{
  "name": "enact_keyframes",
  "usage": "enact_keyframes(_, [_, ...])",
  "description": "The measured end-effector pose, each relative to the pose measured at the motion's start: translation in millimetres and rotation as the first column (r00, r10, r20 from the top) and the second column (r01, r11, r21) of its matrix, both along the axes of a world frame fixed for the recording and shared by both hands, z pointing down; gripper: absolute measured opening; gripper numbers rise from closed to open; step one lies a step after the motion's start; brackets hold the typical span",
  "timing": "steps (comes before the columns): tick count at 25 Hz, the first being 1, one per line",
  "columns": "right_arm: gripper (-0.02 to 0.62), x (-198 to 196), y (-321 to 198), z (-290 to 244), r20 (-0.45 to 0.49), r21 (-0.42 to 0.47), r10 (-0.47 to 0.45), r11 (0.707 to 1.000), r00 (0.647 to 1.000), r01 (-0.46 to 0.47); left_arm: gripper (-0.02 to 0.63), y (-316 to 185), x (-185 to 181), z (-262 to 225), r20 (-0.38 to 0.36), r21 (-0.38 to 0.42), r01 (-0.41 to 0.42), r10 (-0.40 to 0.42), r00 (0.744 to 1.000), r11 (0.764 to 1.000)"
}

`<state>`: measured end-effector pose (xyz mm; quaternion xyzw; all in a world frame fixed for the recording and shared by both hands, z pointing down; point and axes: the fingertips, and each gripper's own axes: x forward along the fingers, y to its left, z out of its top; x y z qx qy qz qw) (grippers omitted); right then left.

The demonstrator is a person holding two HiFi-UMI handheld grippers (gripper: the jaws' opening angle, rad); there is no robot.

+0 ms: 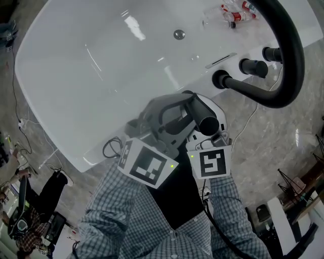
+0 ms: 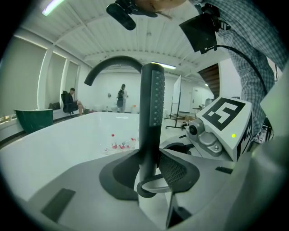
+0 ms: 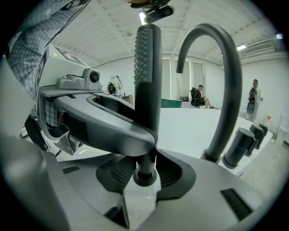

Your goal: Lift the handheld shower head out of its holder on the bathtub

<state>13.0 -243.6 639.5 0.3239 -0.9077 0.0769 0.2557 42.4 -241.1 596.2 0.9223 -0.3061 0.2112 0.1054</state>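
One black shower head [image 1: 201, 115] stands straight up at the edge of the one white bathtub [image 1: 101, 76], near one curved tap [image 1: 291, 60] and two knobs [image 1: 254, 67]. Two grippers hold it. The left gripper [image 2: 151, 169] and the right gripper [image 3: 146, 171] both have their jaws clamped on it.

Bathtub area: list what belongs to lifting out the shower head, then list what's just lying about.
In the job: handheld shower head; left tool and right tool, both clamped on it; bathtub.

Lying about: plastic bottles in the tub; drain; black faucet spout; black knobs.
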Motion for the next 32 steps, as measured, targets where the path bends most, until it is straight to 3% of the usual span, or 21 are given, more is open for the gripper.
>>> enact_keyframes(24, [0.133, 1.6, 14.9, -93.1, 0.028, 0.052, -0.015, 0.999, 1.0, 0.013, 0.138, 18.1, 2.4, -92.5, 0.011, 0.07, -0.01, 0.009, 1.0, 0.997])
enact_keyframes(32, [0.133, 6.1, 6.8, -144.0, 0.044, 0.098, -0.016, 0.995, 0.999, 0.011, 0.138, 10.0, 6.0, -142.1, -0.019, 0.1, 0.028, -0.026, 0.999, 0.995])
